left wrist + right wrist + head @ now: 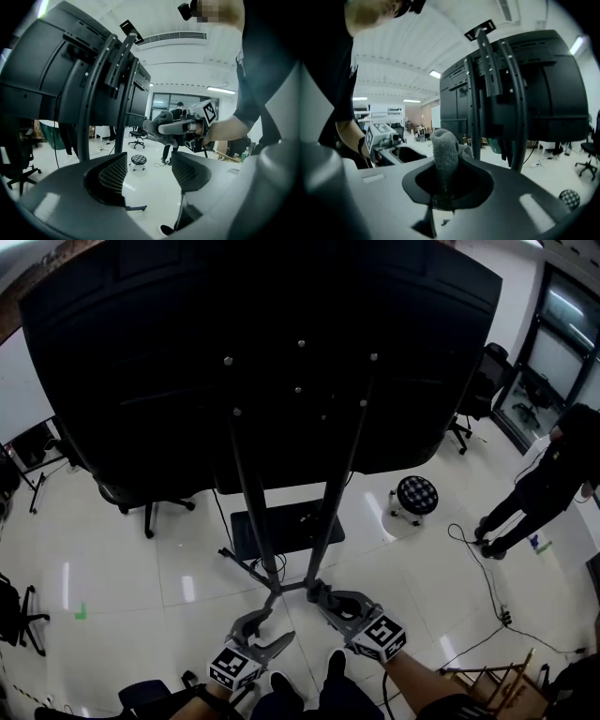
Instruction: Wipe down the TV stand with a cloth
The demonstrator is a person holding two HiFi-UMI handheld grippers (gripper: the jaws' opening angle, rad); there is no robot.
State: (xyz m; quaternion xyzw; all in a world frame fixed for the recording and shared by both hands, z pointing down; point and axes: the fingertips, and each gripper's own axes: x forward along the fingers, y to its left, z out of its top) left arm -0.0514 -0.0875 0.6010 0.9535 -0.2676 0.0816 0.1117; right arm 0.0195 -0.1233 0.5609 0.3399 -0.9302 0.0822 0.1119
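Right gripper (328, 598) jaws clamped on grey cloth (444, 152). Cloth rolled, long axis running straight out from jaws, free end pointing toward twin posts of TV stand (246, 486). Left gripper (150, 171) jaws wide apart, nothing between. Both grippers side by side behind black TV (262, 343), near posts, above white floor (141, 568).

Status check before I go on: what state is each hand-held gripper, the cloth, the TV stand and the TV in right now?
TV stand: upright on the floor.
TV: mounted on the TV stand, its back towards the person.
left hand-held gripper: open, nothing between its jaws.
right hand-held gripper: shut on the cloth.
cloth: bunched, poking up past the jaws, clear of the TV stand.
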